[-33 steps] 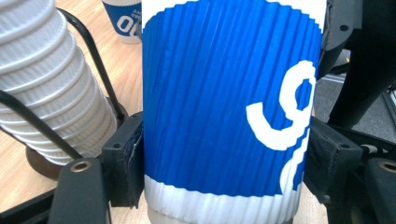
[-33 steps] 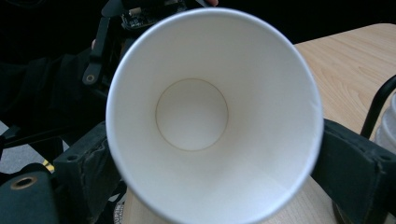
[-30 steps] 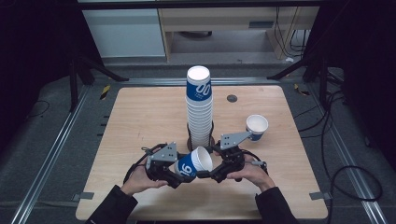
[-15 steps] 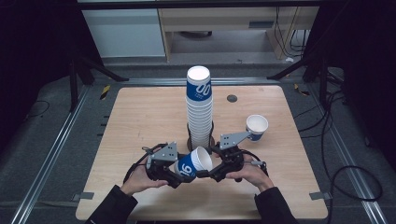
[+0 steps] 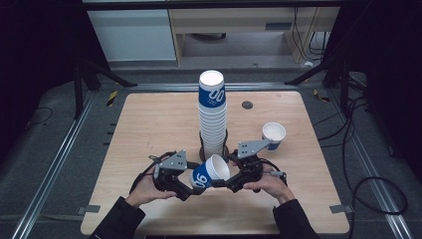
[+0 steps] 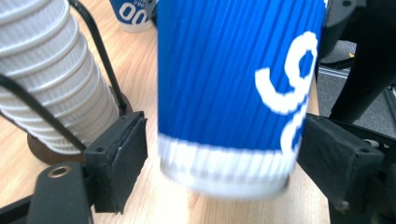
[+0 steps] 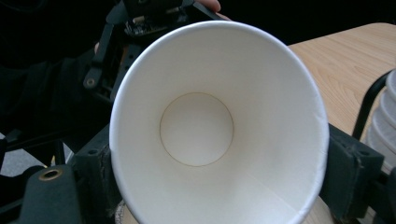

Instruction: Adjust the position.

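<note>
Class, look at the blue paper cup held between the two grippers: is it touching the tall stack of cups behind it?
Cannot tell. In the high view the blue cup overlaps the foot of the stack; the left gripper view shows no plain contact or gap.

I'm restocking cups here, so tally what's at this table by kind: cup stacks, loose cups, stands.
stack of cups: 1
loose cups: 2, the tilted cup held off the table and the standing cup
stand under the stack: 1
Total: 4
</note>
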Demonstrator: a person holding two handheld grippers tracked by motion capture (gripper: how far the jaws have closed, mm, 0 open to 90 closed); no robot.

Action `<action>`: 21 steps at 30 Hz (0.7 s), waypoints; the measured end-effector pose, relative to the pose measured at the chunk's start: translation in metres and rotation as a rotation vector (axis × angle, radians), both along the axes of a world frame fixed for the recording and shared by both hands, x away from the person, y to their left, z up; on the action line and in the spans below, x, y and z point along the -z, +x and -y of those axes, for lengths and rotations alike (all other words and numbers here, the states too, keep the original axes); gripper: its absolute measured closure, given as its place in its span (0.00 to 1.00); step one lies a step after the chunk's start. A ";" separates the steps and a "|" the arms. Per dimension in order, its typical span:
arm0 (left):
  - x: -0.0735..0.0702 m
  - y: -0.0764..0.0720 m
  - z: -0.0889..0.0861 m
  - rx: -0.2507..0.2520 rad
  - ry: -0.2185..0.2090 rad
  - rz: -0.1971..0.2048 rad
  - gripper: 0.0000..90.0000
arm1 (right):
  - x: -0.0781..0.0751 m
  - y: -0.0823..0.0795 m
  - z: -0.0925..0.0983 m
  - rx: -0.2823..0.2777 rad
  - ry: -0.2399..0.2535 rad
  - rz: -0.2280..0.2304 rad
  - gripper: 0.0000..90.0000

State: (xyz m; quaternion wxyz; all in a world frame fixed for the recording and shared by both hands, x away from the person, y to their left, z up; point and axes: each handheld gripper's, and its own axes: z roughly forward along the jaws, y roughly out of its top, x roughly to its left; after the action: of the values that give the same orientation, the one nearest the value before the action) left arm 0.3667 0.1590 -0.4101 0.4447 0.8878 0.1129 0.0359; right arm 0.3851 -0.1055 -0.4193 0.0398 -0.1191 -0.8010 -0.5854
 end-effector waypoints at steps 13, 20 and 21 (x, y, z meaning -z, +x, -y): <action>0.014 0.004 0.006 0.050 0.205 -0.061 0.16 | 0.013 -0.003 -0.015 0.000 -0.196 0.053 0.19; 0.024 -0.001 0.019 0.076 0.266 -0.062 0.20 | 0.017 -0.006 -0.028 -0.040 -0.209 0.051 0.19; 0.024 -0.001 0.019 0.076 0.266 -0.062 0.21 | 0.017 -0.006 -0.028 -0.040 -0.209 0.051 0.19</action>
State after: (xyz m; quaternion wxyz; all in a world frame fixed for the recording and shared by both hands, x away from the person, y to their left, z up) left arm 0.3662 0.1400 -0.4343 0.3202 0.9433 0.0873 0.0061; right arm 0.3787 -0.0777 -0.4365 0.0185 -0.0916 -0.8608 -0.5004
